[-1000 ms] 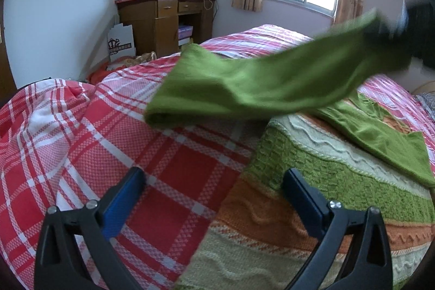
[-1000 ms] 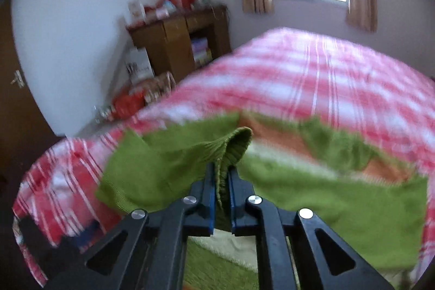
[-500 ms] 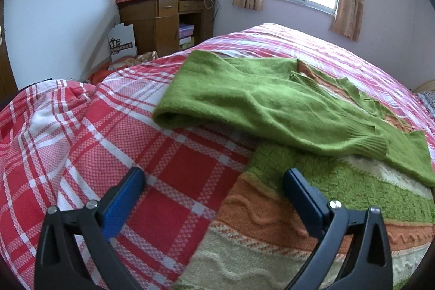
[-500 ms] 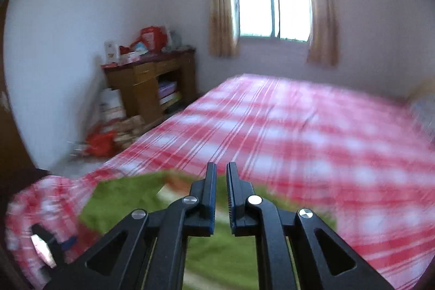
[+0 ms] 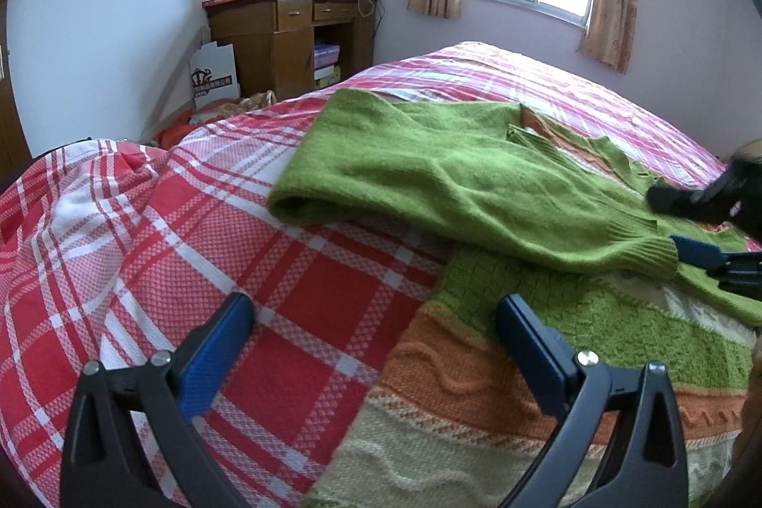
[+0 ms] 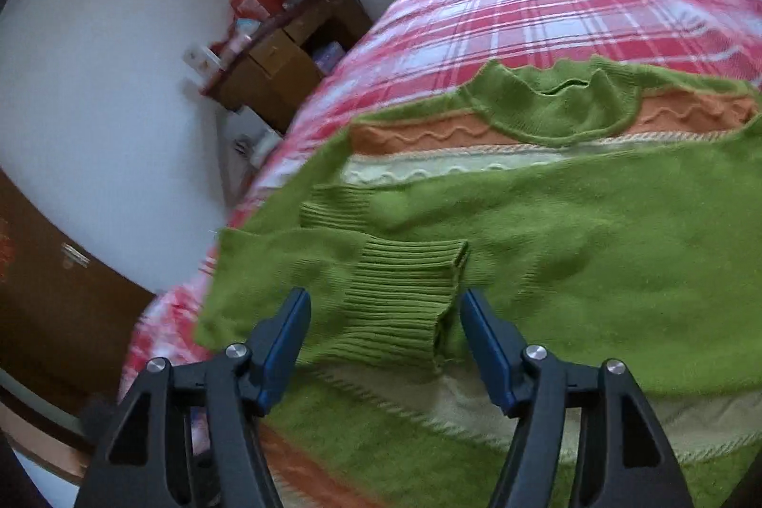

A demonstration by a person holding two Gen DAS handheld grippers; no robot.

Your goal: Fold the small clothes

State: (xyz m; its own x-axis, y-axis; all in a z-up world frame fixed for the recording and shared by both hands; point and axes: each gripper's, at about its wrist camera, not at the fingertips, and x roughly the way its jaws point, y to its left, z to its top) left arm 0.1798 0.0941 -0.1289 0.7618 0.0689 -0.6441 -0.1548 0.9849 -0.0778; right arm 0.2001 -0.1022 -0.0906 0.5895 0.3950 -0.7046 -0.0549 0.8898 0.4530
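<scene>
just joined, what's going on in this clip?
A person with a handheld gripper in each hand is folding a green, orange and cream knit sweater on a red plaid bedspread. The right gripper has just been opening; its jaws stand apart around the ribbed green cuff of a sleeve folded across the sweater's body, no longer pinching it. The left gripper hovers open and empty over the sweater's hem edge.
</scene>
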